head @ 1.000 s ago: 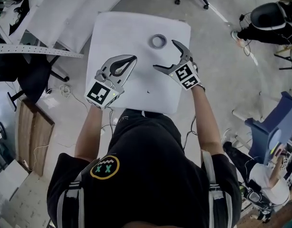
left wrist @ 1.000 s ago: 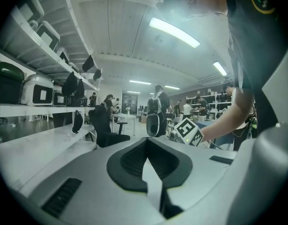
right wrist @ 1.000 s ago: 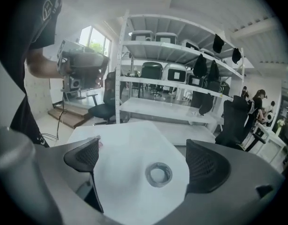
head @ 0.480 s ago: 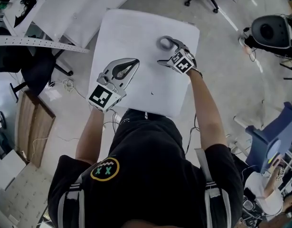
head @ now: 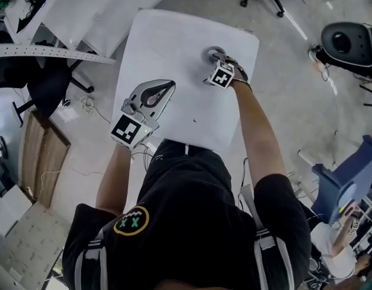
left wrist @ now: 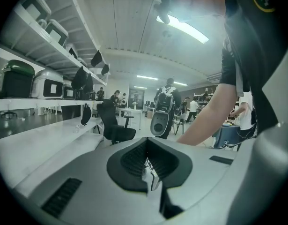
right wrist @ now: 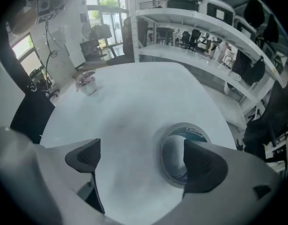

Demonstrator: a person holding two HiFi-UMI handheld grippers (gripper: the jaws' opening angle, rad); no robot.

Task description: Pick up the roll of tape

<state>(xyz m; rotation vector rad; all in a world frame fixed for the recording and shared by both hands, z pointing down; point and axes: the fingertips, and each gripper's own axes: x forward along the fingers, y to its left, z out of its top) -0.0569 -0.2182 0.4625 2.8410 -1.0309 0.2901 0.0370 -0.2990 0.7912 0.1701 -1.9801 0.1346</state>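
right gripper view: right gripper (right wrist: 144,162) has its jaws spread wide and grips nothing. one jaw sits over the hole of the roll of tape (right wrist: 168,170); the other is over bare table (right wrist: 125,93) beside it, so one wall of the ring lies between them. the roll lies flat, toward the table's far edge in the head view. cannot tell whether the pads touch the table.

left gripper (left wrist: 147,161): jaws pressed together, nothing between; it hangs over the table's near side, well apart from the roll.

step, as judged: positioned for the grasp, grasp not yet made. next move calls for closing on the ring wall, then lifting straight up.

count: one roll of tape, one table, two grippers.
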